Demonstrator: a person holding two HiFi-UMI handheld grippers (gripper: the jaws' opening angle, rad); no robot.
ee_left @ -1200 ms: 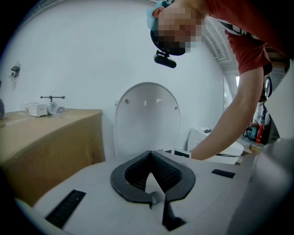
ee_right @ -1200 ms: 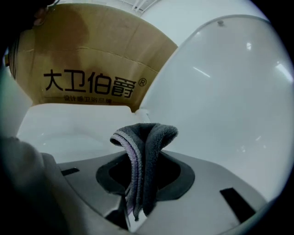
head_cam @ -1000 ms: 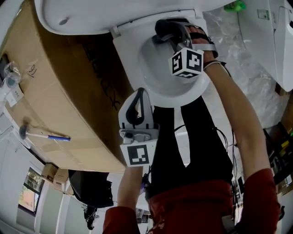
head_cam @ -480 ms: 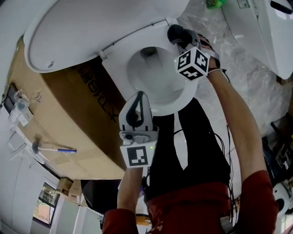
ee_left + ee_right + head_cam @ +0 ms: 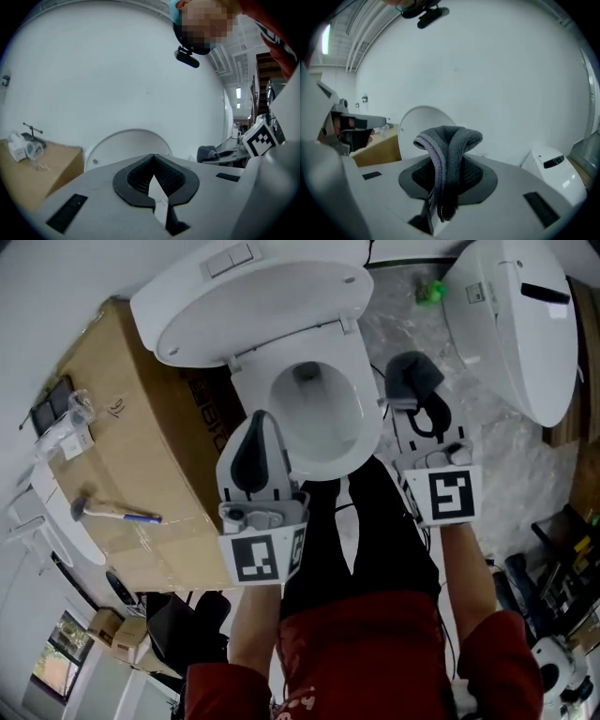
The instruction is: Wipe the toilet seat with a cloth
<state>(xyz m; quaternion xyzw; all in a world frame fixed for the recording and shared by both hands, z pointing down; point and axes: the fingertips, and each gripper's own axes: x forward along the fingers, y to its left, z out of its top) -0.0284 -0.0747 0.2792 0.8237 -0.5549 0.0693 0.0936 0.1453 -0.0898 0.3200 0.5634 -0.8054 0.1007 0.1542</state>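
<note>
Cloth point(image 5: 449, 152) clamped between right gripper point(image 5: 443, 185) jaws, just right of seat point(image 5: 368, 423); left gripper point(image 5: 153, 180) jaws together, empty.

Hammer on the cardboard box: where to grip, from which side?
Probably the handle, mid-length, coming from above with jaws across it. The hammer lies flat on the cardboard box, its thin straight handle free along its length; the head is bulkier.

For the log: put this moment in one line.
right hand-held gripper: shut on cloth | left hand-held gripper: shut, empty | toilet lid: up
</note>
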